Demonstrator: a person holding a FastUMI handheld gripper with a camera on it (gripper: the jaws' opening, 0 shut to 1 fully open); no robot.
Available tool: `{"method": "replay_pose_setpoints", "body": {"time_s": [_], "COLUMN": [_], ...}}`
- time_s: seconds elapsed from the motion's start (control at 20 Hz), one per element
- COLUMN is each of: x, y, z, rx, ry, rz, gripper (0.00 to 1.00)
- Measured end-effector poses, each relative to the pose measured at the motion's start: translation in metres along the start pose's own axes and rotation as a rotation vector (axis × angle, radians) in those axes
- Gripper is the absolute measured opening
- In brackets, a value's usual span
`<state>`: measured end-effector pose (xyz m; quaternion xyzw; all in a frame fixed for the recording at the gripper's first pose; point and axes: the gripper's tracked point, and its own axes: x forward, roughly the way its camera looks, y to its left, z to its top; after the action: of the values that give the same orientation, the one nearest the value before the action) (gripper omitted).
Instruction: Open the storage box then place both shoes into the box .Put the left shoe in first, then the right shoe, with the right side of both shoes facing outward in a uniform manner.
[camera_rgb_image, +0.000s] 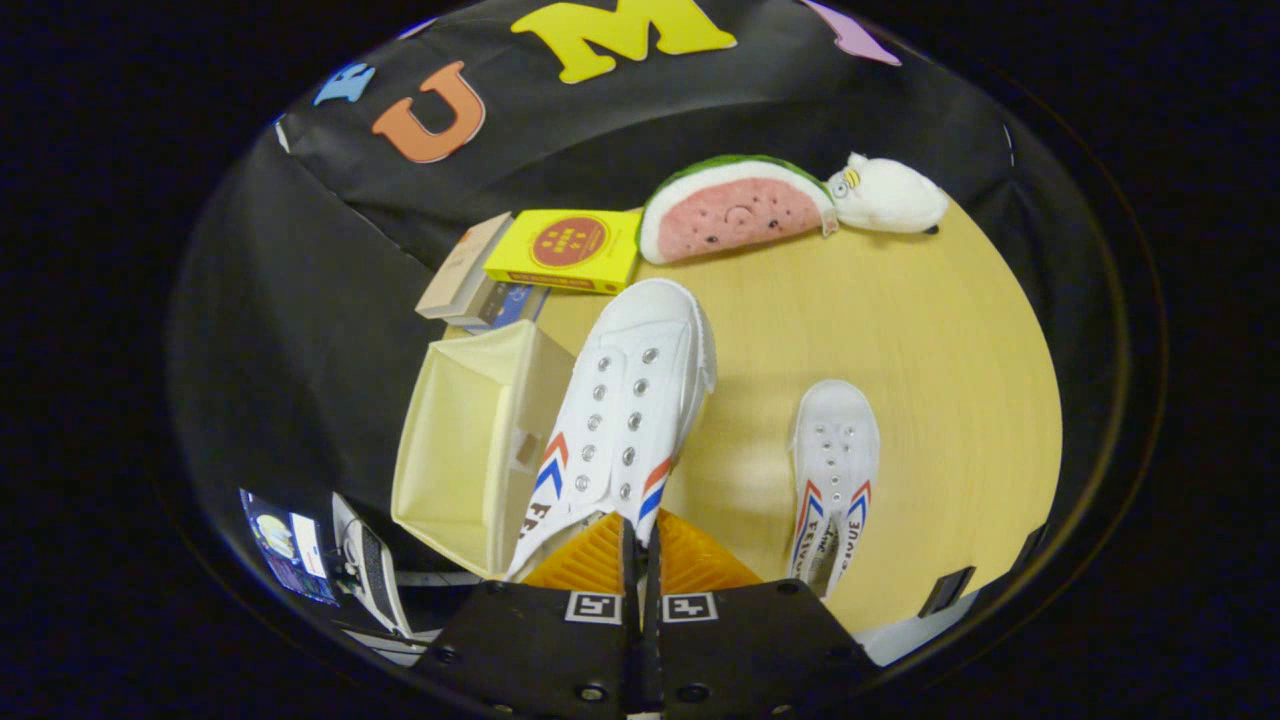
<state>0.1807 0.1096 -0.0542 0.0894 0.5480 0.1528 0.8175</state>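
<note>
My gripper (640, 545) is shut on a white canvas shoe (625, 420) with red and blue chevron stripes, pinching its heel end between both fingers. The shoe hangs lifted above the table, toe pointing away from me, right next to the open cream fabric storage box (455, 450). The box stands at the table's left edge with its opening facing up and its inside bare. A second matching white shoe (835, 470) lies flat on the wooden table (900, 330) to the right of my fingers, toe pointing away.
Beyond the box lie a yellow book (567, 250) and a small stack of other books (478, 280). A watermelon-slice plush (737, 208) and a white plush toy (885, 195) rest at the table's far edge. A monitor (288, 545) sits below, off the table's left.
</note>
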Motion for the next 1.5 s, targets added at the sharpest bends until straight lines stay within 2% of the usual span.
{"method": "replay_pose_setpoints", "body": {"time_s": [0.1,0.25,0.45,0.7,1.05,1.2,1.5], "x": [-0.003,0.011,0.056,0.109,0.16,0.178,0.214], "y": [0.037,0.083,0.134,0.174,0.178,0.181,0.175], "z": [0.008,0.01,0.003,-0.013,-0.038,-0.053,-0.067], "rx": [-0.01,-0.04,-0.052,-0.092,-0.197,-0.21,-0.136], "ry": [-0.013,-0.018,-0.03,-0.083,-0.125,-0.073,0.058], "rz": [0.042,0.06,0.055,0.001,-0.139,-0.121,-0.12], "gripper": [0.0,0.0,0.0,0.0,0.0,0.0,0.0]}}
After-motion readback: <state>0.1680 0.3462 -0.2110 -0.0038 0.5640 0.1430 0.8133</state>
